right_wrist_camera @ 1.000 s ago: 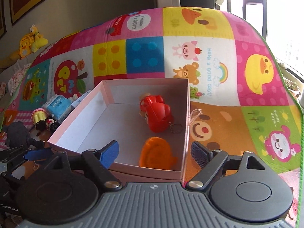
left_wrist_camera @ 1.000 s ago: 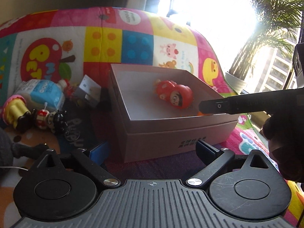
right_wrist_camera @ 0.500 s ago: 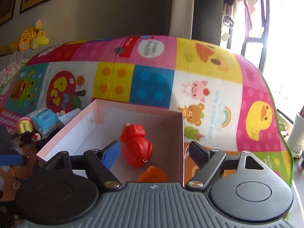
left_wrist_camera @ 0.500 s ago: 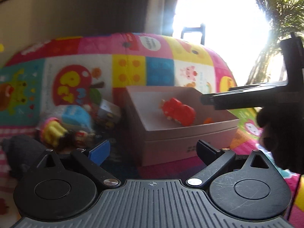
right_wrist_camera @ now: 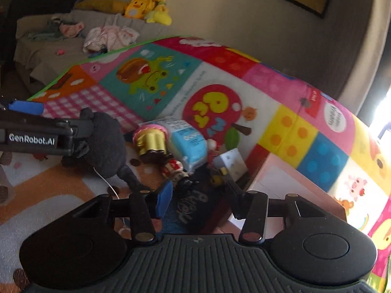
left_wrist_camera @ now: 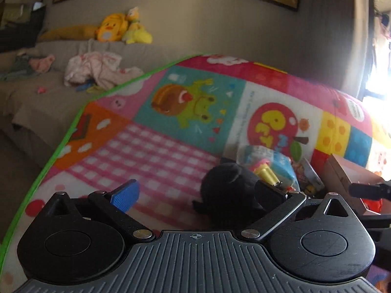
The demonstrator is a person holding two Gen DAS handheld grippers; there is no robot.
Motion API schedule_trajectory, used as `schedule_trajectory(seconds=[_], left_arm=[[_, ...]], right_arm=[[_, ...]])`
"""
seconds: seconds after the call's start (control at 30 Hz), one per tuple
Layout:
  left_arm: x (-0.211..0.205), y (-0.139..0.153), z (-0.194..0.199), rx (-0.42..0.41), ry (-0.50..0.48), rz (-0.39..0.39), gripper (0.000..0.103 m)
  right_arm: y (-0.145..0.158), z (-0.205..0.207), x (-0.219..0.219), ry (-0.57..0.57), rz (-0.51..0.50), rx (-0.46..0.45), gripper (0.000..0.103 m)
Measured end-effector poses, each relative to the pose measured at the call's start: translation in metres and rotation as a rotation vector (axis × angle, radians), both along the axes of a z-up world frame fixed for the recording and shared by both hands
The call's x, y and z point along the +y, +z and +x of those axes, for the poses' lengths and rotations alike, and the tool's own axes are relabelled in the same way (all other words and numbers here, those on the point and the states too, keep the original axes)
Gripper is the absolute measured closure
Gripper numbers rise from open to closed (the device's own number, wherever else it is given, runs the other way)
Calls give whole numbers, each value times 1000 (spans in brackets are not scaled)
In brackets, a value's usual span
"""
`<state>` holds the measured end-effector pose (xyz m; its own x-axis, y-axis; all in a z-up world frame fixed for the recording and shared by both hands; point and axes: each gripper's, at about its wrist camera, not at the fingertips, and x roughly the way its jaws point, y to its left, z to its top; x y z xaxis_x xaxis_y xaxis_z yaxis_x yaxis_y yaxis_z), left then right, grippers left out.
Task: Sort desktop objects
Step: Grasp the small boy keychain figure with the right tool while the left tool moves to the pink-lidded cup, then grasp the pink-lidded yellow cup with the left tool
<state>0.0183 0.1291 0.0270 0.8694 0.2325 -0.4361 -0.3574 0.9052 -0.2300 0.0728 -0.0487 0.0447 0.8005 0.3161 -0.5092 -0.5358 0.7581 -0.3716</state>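
Fingers [left_wrist_camera: 124, 194] parted over patchwork play mat [left_wrist_camera: 171, 141], grey sofa [left_wrist_camera: 48, 83] behind

We see a bright patchwork cartoon play mat [right_wrist_camera: 281, 92] carrying everything. On it lie a dark grey plush toy [right_wrist_camera: 107, 144], a pink-and-yellow cupcake toy [right_wrist_camera: 151, 139], a pale blue milk carton [right_wrist_camera: 190, 141], a small red-capped mushroom figure [right_wrist_camera: 173, 166] and a small white box [right_wrist_camera: 229, 163], all clustered just beside an open pink cardboard box [right_wrist_camera: 281, 183].
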Motion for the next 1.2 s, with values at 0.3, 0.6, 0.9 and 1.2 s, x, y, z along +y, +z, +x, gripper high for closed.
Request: schedule_trajectory(seconds=[0.3, 0.6, 0.9, 1.2], left_arm=[[21, -7, -8, -49, -43, -185, 0], [15, -7, -6, -60, -66, -175, 0], [-48, 16, 0, -52, -281, 143, 0], [-92, 41, 53, 94, -414, 483, 16]], right_arm=[[-34, 64, 47, -77, -46, 141, 56], [-2, -3, -5, 47, -23, 225, 67], [9, -39, -121, -183, 101, 203, 59], [-18, -51, -172, -276, 349, 219, 31]])
